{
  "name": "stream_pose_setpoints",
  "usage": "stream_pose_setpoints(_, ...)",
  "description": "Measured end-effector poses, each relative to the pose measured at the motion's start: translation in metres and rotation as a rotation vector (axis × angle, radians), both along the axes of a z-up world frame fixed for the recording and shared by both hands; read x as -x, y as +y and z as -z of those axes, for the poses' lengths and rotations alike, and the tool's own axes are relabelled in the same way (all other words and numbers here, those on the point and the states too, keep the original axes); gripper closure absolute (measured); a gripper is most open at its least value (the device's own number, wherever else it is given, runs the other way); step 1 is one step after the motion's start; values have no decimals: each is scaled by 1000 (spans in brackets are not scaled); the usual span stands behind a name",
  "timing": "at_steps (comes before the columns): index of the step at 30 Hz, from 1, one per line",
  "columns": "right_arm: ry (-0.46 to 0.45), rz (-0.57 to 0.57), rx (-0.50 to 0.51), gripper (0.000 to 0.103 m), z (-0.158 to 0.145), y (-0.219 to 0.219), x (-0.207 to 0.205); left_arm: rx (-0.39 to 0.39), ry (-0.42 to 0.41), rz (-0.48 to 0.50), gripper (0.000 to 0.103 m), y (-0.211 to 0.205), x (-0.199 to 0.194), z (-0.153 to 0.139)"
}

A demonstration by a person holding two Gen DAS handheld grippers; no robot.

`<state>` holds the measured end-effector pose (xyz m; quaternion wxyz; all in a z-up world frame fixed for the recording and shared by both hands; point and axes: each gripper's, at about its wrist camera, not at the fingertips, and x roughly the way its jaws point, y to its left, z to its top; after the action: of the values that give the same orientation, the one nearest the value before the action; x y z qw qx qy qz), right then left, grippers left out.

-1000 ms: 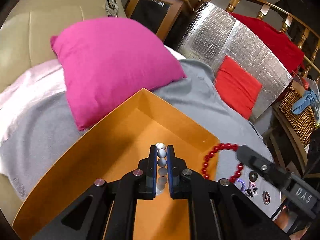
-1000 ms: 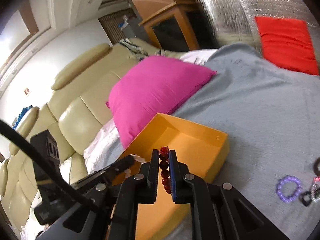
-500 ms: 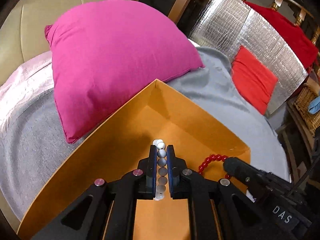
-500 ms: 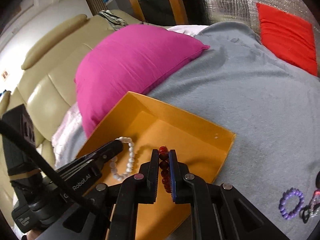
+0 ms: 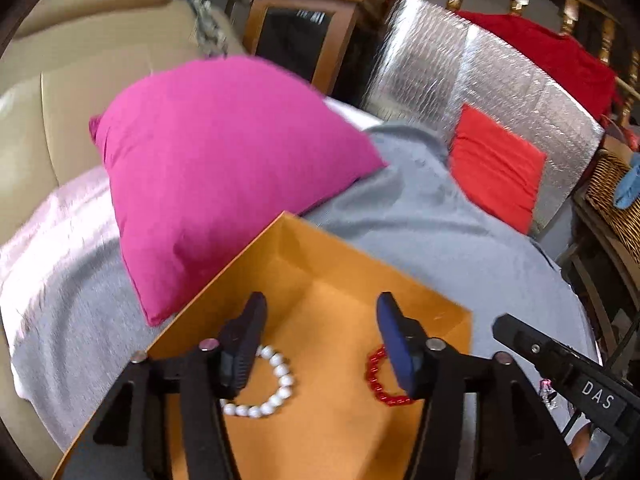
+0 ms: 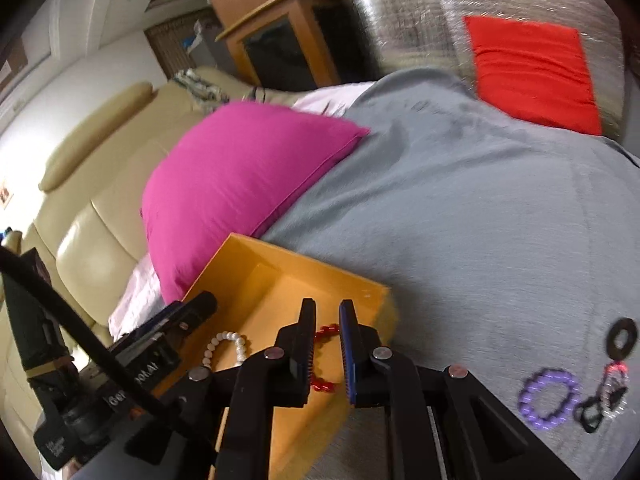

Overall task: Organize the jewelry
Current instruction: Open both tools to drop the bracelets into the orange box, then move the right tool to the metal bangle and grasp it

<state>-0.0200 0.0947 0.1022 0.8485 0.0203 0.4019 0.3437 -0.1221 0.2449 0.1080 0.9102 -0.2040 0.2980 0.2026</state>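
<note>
The left gripper (image 5: 320, 316) has just sprung wide, jaws spread and empty; the white bead bracelet (image 5: 260, 386) it pinched a second ago now lies loose on the floor of the orange box (image 5: 352, 268). The right gripper (image 6: 325, 320) has parted slightly, and the red bead bracelet (image 6: 324, 360) rests in the box beneath its jaws, seemingly free of the pads. Judgement: two pieces are deposited. Outside the box, on the grey blanket (image 6: 460, 220), a purple bracelet (image 6: 548, 398) and small dark pieces remain uncollected.
</note>
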Motion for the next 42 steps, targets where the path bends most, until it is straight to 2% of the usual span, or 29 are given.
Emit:
stream_pose_setpoints(2,-21,23,-12,74,-5,-20,4,-52,-25,8,38,-12,3,-11)
stream_pose_setpoints(4,-41,53,-22,57,-10,-45,9,-105,-48,24,37,-28,2,-23)
stream_pose_setpoints(9,-50,142,-21,56,-9,-121,17,-171,-95,106,35,-71,0,-40)
stream_pose_setpoints(18,-36,358,-25,56,5,-268,25,-229,-68,303,33,-152,-25,-36)
stream_pose_setpoints(22,30,466,-77,56,23,-332,17,-190,-31,391,33,-179,-38,-23)
stream_pose_setpoints(26,117,564,-117,56,39,-379,5,-161,22,455,33,-201,-53,-8)
stream_pose_setpoints(30,202,647,-150,57,58,-416,-12,-133,66,507,33,-224,-67,7)
stream_pose_setpoints(36,282,672,-176,58,81,-426,-40,-123,120,568,33,-251,-83,27)
stream_pose_setpoints(39,283,670,-130,70,91,-422,-48,-138,150,585,33,-258,-88,35)
stream_pose_setpoints(42,286,690,-95,89,96,-424,-52,-135,179,598,33,-258,-91,44)
